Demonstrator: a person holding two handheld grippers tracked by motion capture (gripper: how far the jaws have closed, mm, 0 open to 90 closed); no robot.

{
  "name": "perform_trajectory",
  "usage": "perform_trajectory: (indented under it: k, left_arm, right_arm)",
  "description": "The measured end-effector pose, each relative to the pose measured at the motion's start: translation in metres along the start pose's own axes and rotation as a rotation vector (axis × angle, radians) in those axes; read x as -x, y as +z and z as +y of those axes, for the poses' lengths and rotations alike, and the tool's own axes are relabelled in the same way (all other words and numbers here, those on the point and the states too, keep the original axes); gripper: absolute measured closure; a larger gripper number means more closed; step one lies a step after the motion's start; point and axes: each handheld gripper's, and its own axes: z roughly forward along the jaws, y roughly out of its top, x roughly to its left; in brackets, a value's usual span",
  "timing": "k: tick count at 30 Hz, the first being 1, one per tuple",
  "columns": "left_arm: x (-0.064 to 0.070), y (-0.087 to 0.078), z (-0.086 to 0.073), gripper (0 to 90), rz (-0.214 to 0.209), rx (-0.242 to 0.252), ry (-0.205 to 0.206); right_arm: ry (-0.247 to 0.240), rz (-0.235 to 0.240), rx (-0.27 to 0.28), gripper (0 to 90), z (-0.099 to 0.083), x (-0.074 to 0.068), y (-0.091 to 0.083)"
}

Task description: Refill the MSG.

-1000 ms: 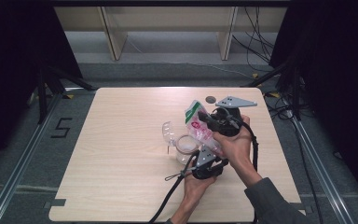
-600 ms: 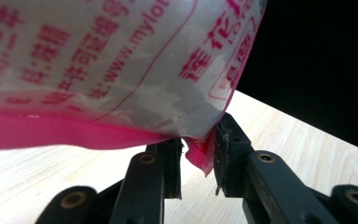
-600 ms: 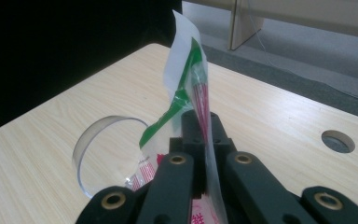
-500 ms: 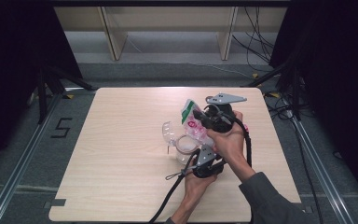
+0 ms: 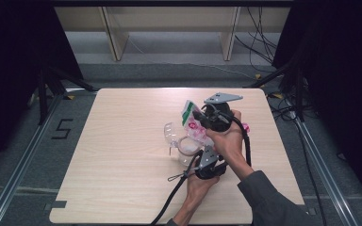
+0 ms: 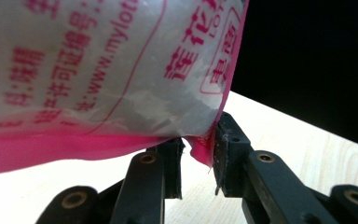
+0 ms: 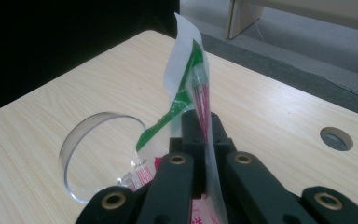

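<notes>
High view: my right claw [image 5: 206,117] sits a little to the 1 o'clock side of the bench [image 5: 122,188] centre, pinching the upper end of the pink-and-white packet [image 5: 195,126], which slants down toward 5 o'clock. My left claw [image 5: 201,157] is just below it, toward 6 o'clock, at the packet's lower end, over the clear plastic cup [image 5: 181,143] that lies beside its clear lid [image 5: 170,133]. Compared with a second ago, the right claw and the packet's top have moved toward 11 o'clock, away from the round hole in the bench, and my right forearm now crosses above the left hand.

Left gripper view: the packet [image 6: 98,74] hangs large across the top, pink print on white with a pink lower edge. My left claw [image 6: 196,158] stands narrowly apart, and the packet's pink corner lies in the gap against the right jaw; I cannot tell whether it is truly clamped.

Right gripper view: my right claw [image 7: 204,128] is closed on the packet [image 7: 191,79], whose green-and-white top edge stands upright beyond the tips toward 12 o'clock. The clear cup [image 7: 98,154] lies on its side at 9 o'clock, and the hole [image 7: 336,138] in the bench is off at 3 o'clock.
</notes>
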Motion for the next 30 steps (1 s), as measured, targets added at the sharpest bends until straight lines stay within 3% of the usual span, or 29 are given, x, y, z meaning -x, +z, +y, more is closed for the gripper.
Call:
perform_trajectory:
  k: [1, 4, 5, 6, 10, 13, 15, 16, 19, 22, 23, 24, 30]
  left_arm:
    - [0.0, 0.0, 0.0, 74.3, 0.01, -0.004, 0.004]
    - [-0.001, 0.002, -0.001, 74.3, -0.013, 0.018, -0.01]
    - [-0.001, 0.002, -0.001, 74.3, -0.009, 0.02, -0.016]
    - [-0.001, 0.002, -0.001, 74.3, -0.01, 0.022, -0.015]
    - [-0.003, 0.002, 0.0, 74.5, -0.011, 0.03, -0.016]
    - [-0.003, 0.003, 0.001, 74.8, -0.026, 0.054, -0.042]
    - [-0.004, 0.002, 0.002, 75.0, -0.028, 0.055, -0.037]
    - [-0.006, 0.001, 0.002, 75.0, -0.026, 0.04, -0.015]
    - [-0.005, 0.001, 0.003, 75.1, -0.024, 0.056, -0.031]
    - [-0.005, 0.001, 0.003, 75.2, -0.029, 0.062, -0.035]
    - [-0.005, 0.001, 0.004, 75.2, -0.033, 0.058, -0.035]
    - [-0.005, 0.001, 0.004, 75.2, -0.036, 0.059, -0.034]
    - [-0.004, 0.003, 0.004, 75.3, -0.047, 0.062, -0.045]
  right_arm:
    - [-0.034, 0.003, 0.009, 90.0, 0.0, 0.002, 0.002]
    - [-0.009, -0.007, -0.012, 90.0, 0.001, 0.0, 0.003]
    - [-0.041, -0.011, -0.008, 90.0, 0.002, 0.002, 0.004]
    - [-0.014, -0.013, -0.002, 90.0, 0.002, 0.0, 0.006]
    - [-0.048, -0.02, -0.019, 90.0, 0.004, -0.001, 0.008]
    - [-0.045, -0.017, -0.025, 90.0, 0.005, -0.005, 0.01]
    - [-0.067, -0.019, -0.028, 90.0, 0.006, -0.006, 0.01]
    - [-0.053, -0.018, -0.019, 90.0, 0.007, -0.008, 0.012]
    - [-0.087, -0.025, -0.046, 90.0, 0.009, -0.01, 0.013]
    - [-0.088, -0.036, -0.043, 90.0, 0.01, -0.013, 0.016]
    - [-0.116, -0.044, -0.033, 90.0, 0.01, -0.012, 0.017]
    - [-0.094, -0.032, -0.062, 90.0, 0.011, -0.013, 0.016]
    - [-0.095, -0.043, -0.073, 90.0, 0.011, -0.012, 0.019]
